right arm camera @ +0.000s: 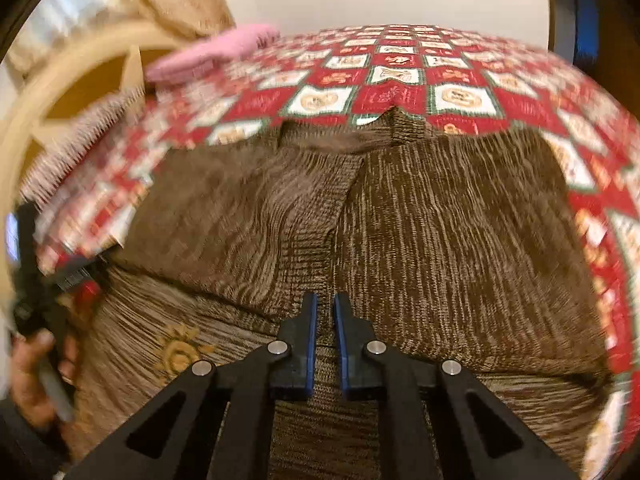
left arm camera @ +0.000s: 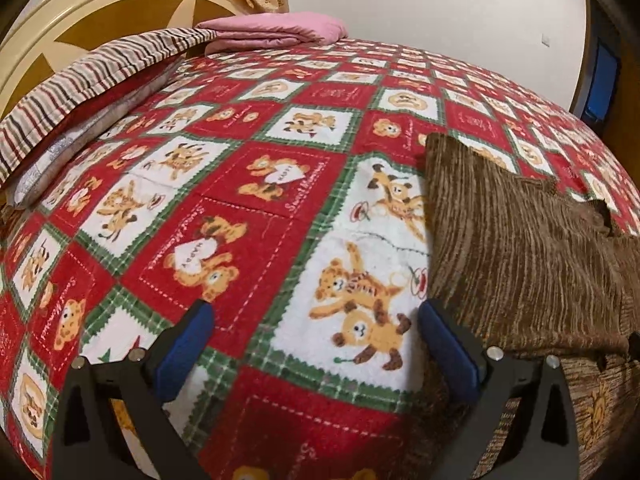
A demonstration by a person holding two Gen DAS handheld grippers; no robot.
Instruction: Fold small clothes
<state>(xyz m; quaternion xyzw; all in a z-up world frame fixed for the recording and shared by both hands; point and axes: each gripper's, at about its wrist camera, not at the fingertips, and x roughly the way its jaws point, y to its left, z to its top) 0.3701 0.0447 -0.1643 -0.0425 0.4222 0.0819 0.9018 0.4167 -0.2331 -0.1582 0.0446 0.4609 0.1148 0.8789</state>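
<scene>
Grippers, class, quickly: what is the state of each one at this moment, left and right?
Left gripper: open, holding nothing, over the blanket.
Right gripper: nearly shut over the brown knitted garment; whether it pinches the cloth cannot be told.

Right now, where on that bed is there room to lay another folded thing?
The quilt lies bare in the middle, between the striped pillows on the left and the brown garment on the right. More bare quilt lies beyond the garment. The headboard end is crowded by the pillows and the pink fabric.
</scene>
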